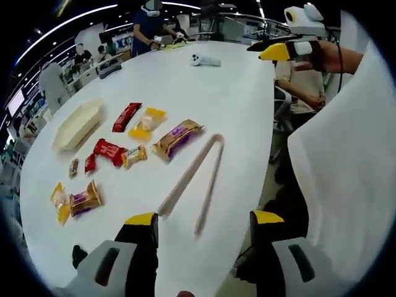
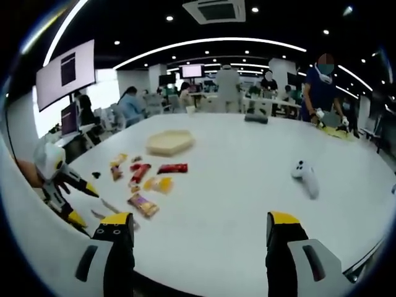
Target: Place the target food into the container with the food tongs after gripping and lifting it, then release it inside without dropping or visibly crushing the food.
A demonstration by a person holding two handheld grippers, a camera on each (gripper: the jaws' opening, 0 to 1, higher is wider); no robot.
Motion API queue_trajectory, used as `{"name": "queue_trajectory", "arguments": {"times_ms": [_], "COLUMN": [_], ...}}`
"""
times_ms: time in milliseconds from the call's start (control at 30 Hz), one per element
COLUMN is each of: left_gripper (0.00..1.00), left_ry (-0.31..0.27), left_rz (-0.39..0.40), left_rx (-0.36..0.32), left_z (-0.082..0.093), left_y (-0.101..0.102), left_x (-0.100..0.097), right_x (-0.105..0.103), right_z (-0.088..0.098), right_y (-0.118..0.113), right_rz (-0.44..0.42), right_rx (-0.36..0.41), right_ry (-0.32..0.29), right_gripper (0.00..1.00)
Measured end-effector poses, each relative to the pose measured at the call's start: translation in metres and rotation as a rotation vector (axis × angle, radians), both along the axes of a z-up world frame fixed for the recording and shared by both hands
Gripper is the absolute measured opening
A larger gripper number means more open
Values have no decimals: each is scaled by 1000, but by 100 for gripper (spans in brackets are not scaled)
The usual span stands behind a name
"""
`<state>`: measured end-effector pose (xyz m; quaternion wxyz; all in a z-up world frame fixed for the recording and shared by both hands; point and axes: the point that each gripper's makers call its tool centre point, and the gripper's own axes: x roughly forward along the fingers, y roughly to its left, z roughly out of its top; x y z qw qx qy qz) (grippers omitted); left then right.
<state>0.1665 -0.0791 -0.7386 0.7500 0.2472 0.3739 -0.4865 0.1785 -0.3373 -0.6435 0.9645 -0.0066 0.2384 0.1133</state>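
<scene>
Both grippers are up above the white table (image 1: pixel 204 93) and holding nothing. In the left gripper view, the left gripper (image 1: pixel 204 221) has its yellow-tipped jaws spread wide, and just beyond them lie the food tongs (image 1: pixel 197 178), flat on the table. Their long axis runs away from the gripper, slanting to the far right: the joined end sits at the far right, the two arms splay open toward the near side. Left of the tongs, a scatter of wrapped snacks: a purple-and-brown packet (image 1: pixel 177 137) nearest the tongs, a yellow one (image 1: pixel 147 122), a red bar (image 1: pixel 127 116), a red wrapper (image 1: pixel 109 151), and more at the near left. Farther left is the pale, shallow container (image 1: pixel 77 124), well apart from the tongs. The right gripper (image 1: pixel 289 49) shows at far right, off the table edge. In the right gripper view, the right gripper (image 2: pixel 202 226) too stands wide open over bare table, with a white controller (image 2: pixel 305 177) lying to the right.
</scene>
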Motion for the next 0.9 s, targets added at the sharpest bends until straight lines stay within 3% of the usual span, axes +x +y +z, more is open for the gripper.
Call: {"name": "queue_trajectory", "arguments": {"times_ms": [533, 667, 900], "left_gripper": [58, 55, 48], "left_ry": [5, 7, -1], "left_rz": [11, 13, 12], "left_rx": [-11, -13, 7], "left_z": [-1, -2, -8], "left_y": [-3, -5, -1], "left_x": [-2, 0, 1], "right_x": [-5, -6, -6], "right_z": [-3, -1, -4], "right_y": [9, 1, 0], "right_rz": [14, -23, -24], "right_rx": [33, 63, 49], "right_ry": [2, -13, -5], "right_gripper": [88, 88, 88]}}
